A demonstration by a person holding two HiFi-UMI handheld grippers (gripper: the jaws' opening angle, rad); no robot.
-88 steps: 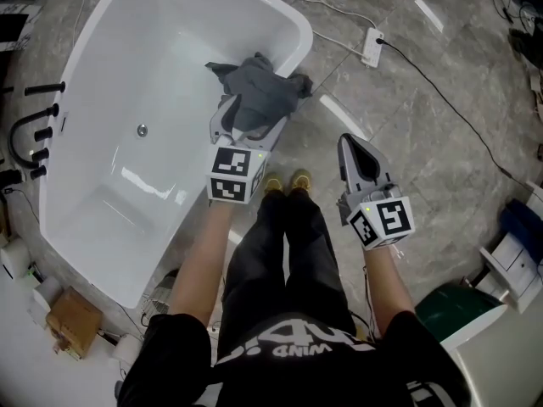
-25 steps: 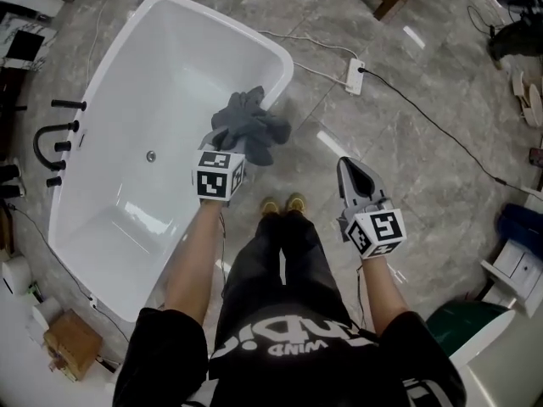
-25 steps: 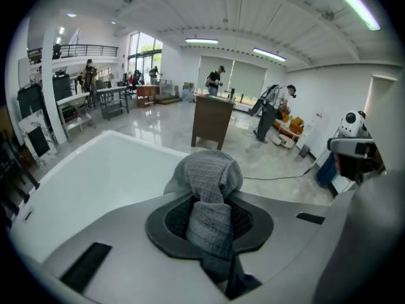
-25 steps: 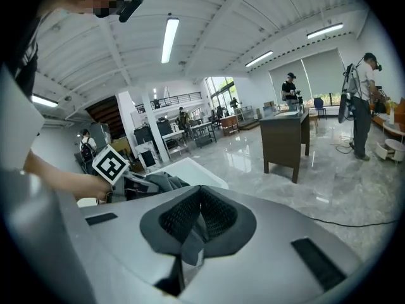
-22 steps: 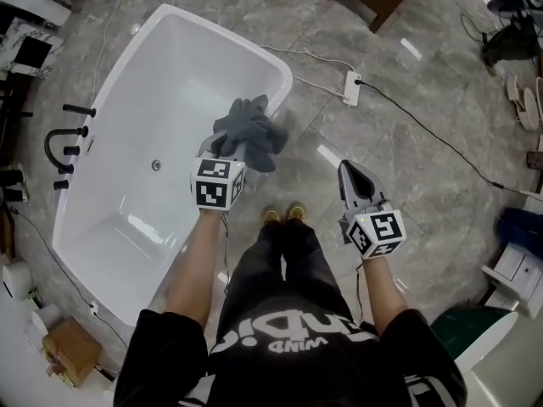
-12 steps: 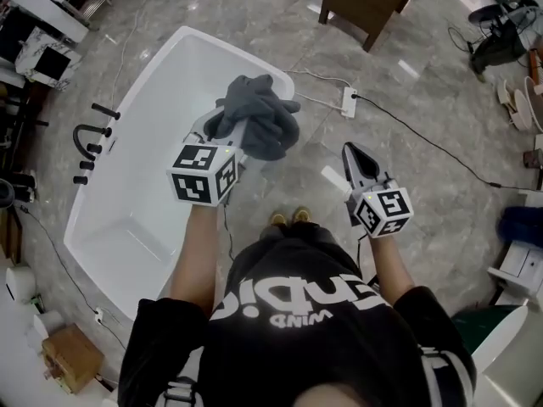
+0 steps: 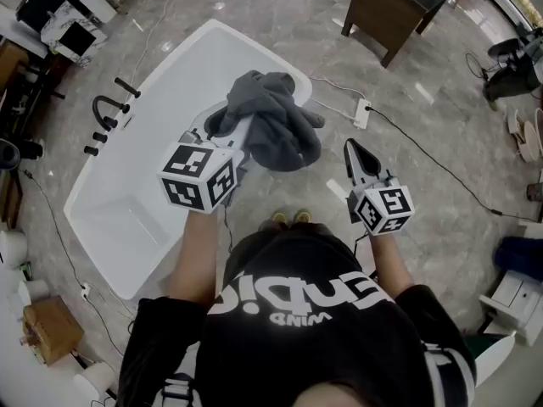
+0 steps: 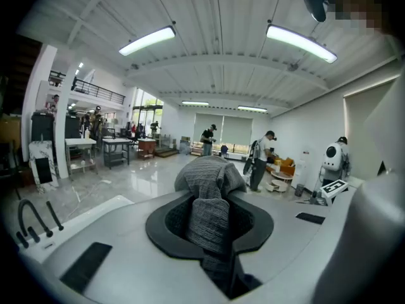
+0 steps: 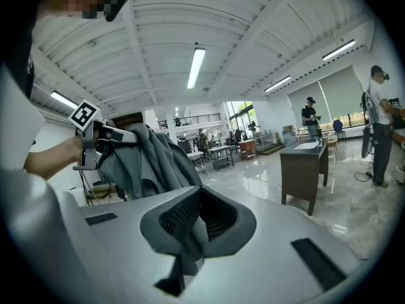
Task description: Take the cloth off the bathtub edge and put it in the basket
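Observation:
A dark grey cloth (image 7: 276, 125) hangs bunched in the air above the white bathtub's rim (image 7: 284, 64). My left gripper (image 7: 242, 132) is shut on it, and folds spill over the jaws to the right. In the left gripper view the cloth (image 8: 209, 195) fills the gap between the pads and drapes over the tips of the left gripper (image 8: 212, 198). My right gripper (image 7: 350, 148) is level with it at the right, shut with nothing in it. In the right gripper view the right gripper (image 9: 199, 192) has its tips together, and the cloth (image 9: 149, 160) hangs from the left gripper (image 9: 95, 138).
A black floor tap (image 7: 106, 113) stands beside the tub at the left. A white power strip (image 7: 365, 113) with its cable lies on the grey stone floor. A brown wooden table (image 7: 394, 7) stands at the back, and a cardboard box (image 7: 47, 329) sits at the lower left.
The left gripper has lifted the cloth off the tub edge and carried it higher and nearer the camera. The right gripper stays shut and has barely moved.

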